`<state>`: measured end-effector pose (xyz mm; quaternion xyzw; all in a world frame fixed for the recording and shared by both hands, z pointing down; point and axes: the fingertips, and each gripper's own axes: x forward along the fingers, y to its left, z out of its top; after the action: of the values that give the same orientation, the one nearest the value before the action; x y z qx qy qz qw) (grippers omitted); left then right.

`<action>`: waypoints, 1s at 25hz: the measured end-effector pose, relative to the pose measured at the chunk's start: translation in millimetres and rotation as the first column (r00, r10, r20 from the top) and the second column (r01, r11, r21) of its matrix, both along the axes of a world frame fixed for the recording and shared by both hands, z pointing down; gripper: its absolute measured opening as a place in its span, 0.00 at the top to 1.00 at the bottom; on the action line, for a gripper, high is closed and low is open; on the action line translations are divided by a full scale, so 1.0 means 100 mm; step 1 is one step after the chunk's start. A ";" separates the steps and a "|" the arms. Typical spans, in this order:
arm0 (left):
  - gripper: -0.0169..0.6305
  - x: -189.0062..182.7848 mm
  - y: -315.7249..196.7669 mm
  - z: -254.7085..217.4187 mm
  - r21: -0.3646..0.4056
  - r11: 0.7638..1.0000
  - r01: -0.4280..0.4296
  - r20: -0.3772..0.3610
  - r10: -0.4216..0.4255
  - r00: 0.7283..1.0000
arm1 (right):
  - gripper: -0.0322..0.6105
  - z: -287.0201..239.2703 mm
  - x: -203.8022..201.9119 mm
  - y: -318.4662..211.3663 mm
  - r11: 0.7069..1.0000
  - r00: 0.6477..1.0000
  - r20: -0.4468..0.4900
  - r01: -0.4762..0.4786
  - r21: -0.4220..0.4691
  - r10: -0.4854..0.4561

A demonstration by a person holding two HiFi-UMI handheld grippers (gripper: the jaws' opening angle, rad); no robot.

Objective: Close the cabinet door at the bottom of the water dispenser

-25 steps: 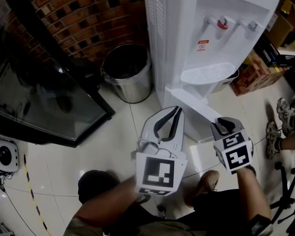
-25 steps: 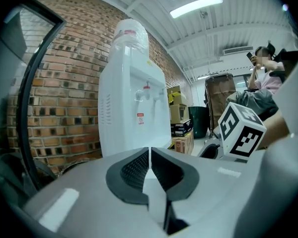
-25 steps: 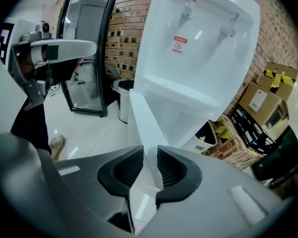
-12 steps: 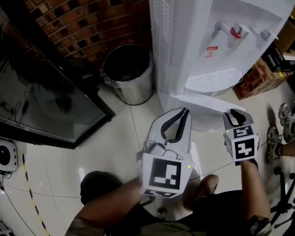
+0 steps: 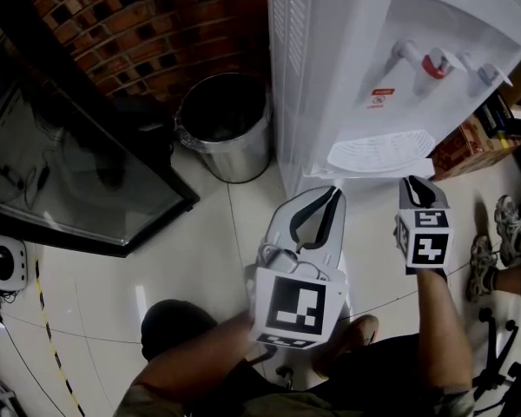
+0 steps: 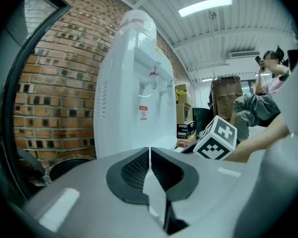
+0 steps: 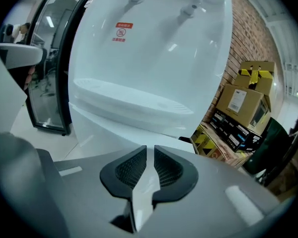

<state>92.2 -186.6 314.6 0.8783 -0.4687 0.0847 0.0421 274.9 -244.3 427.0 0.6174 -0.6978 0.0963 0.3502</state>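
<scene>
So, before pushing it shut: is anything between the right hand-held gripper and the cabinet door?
Nothing visible. The door lies straight ahead of the right hand-held gripper, under the drip tray, with bare space between. The gripper's jaws are closing, empty.

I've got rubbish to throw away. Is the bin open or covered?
Open. The head view looks straight down into the bin, dark inside; no lid covers it.

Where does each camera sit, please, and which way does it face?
Head view: person's head, steeply down at the water dispenser; left gripper, right gripper, forearms show.
Left gripper view: on that gripper, facing the dispenser; own fingers together.
Right gripper view: on that gripper, facing the drip tray; own fingers closing, nothing between.
All three share the dispenser's taps.
</scene>
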 end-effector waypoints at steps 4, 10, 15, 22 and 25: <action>0.95 0.03 -0.01 0.07 -0.010 1.000 0.001 0.022 -0.001 1.000 | 0.94 0.11 0.04 -0.20 1.000 0.993 0.115 -0.024 0.010 0.022; 0.95 -0.04 -0.02 0.07 -0.007 1.000 0.026 0.035 -0.026 0.999 | 0.95 0.20 0.06 -0.38 0.998 0.985 0.175 -0.025 0.057 0.015; 0.95 -0.06 -0.01 0.03 -0.005 1.000 0.030 0.038 -0.029 0.999 | 0.95 0.20 0.08 -0.38 0.998 0.978 0.209 -0.033 0.052 0.021; 0.97 -0.13 0.09 -0.05 0.013 1.000 0.018 0.029 -0.018 0.999 | 0.95 -0.19 -0.06 -0.13 0.997 0.974 0.227 -0.030 0.076 0.013; 0.97 -0.23 0.17 -0.12 0.032 0.999 0.013 0.023 -0.014 1.000 | 0.95 -0.52 -0.17 0.04 0.988 0.973 0.233 -0.044 0.148 0.008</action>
<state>69.2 -170.0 302.3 0.8746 -0.4764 0.0870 0.0232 257.7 -240.1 374.5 0.6359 -0.7311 0.1185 0.2170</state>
